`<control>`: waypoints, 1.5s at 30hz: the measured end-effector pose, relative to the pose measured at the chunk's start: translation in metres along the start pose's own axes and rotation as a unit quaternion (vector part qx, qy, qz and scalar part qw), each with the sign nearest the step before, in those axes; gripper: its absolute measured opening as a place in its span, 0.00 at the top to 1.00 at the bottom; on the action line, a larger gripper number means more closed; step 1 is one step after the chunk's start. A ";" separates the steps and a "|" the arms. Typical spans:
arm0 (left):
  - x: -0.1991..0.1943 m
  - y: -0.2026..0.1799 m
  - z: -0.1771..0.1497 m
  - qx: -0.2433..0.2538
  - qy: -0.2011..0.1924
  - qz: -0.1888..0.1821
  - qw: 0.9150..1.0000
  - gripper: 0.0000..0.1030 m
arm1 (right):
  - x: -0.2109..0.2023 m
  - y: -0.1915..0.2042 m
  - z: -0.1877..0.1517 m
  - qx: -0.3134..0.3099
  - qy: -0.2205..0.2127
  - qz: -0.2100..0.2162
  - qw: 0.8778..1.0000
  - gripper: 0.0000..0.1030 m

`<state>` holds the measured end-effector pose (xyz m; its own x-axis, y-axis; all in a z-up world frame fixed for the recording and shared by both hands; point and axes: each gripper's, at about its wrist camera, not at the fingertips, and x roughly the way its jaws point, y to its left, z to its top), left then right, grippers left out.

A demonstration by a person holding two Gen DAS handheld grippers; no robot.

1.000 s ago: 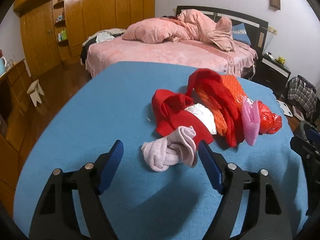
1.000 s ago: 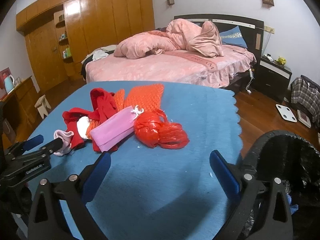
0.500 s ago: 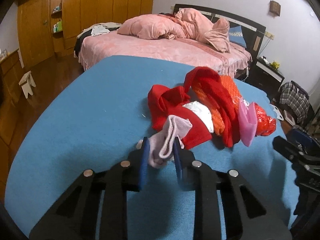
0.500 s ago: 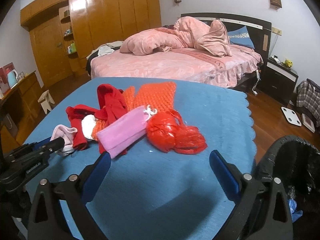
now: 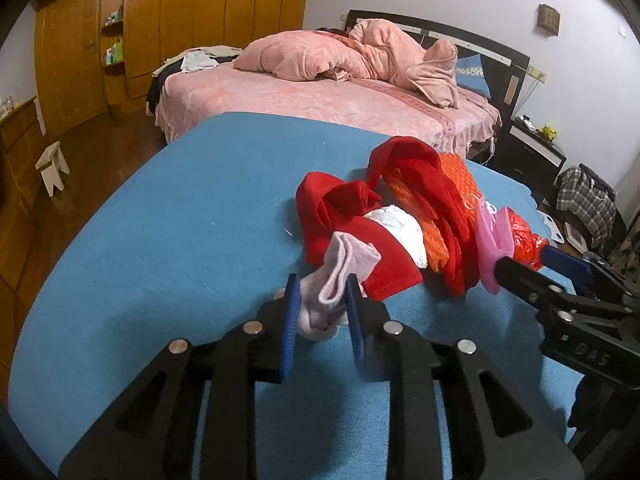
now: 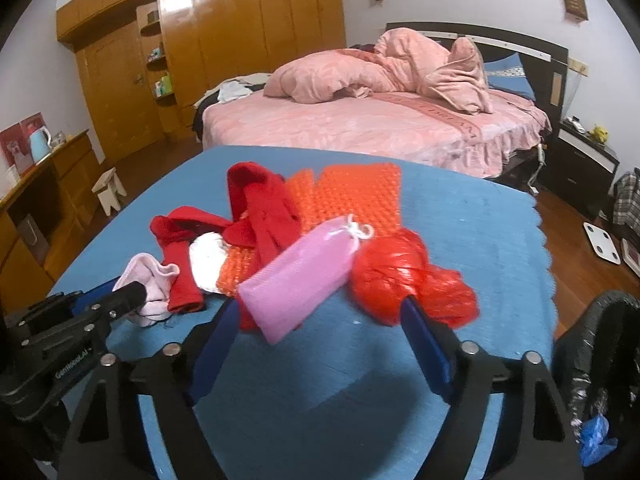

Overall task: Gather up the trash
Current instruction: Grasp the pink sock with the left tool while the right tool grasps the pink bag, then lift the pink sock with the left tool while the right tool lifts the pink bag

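Landmark is the pink drawstring pouch point(image 6: 298, 276) in the heap on the blue tablecloth point(image 5: 168, 220). Pale pink sock point(image 5: 338, 276) lies at the heap's left end, well left of the pouch, and sits squarely between our left gripper point(image 5: 322, 300) jaws. Those jaws are nearly closed, both blue pads pressing the sock's bunched middle; its cuff sticks up past the fingertips, the toe end bulges out below. From the right wrist view the same sock point(image 6: 150, 280) shows pinched at that gripper's tip. Between sock and pouch: red cloth point(image 5: 352, 220), a white wad point(image 5: 400, 228), orange knit mesh point(image 6: 352, 196) under and behind the pouch. Red plastic bag point(image 6: 404, 276) touches the pouch's right side. Our right gripper point(image 6: 316, 328) is wide open, holding nothing; left pad sits just beside the pouch's near corner, right pad at the near edge of the bag, contact unclear. Black-lined trash bin point(image 6: 600, 344) stands off the table edge, well right of the pouch.
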<state>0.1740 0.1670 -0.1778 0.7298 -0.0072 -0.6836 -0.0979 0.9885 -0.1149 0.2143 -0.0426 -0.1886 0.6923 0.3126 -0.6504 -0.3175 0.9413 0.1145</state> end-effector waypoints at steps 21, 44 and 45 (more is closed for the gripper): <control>-0.017 -0.018 -0.013 0.015 0.002 -0.024 1.000 0.87 | -0.031 -0.017 -0.027 -0.019 0.034 0.042 0.998 0.89; 0.017 0.005 -0.008 -0.016 0.035 -0.024 0.999 0.59 | -0.009 -0.021 -0.028 -0.001 0.050 0.036 0.998 0.49; 0.014 0.005 -0.009 -0.015 0.032 -0.022 0.999 0.60 | -0.011 -0.020 -0.029 -0.001 0.050 0.038 0.998 0.48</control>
<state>0.1778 0.1707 -0.1949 0.6890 -0.0603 -0.7222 -0.0889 0.9820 -0.1667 0.1942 -0.0689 -0.2052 0.5984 0.3684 -0.7115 -0.3670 0.9154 0.1653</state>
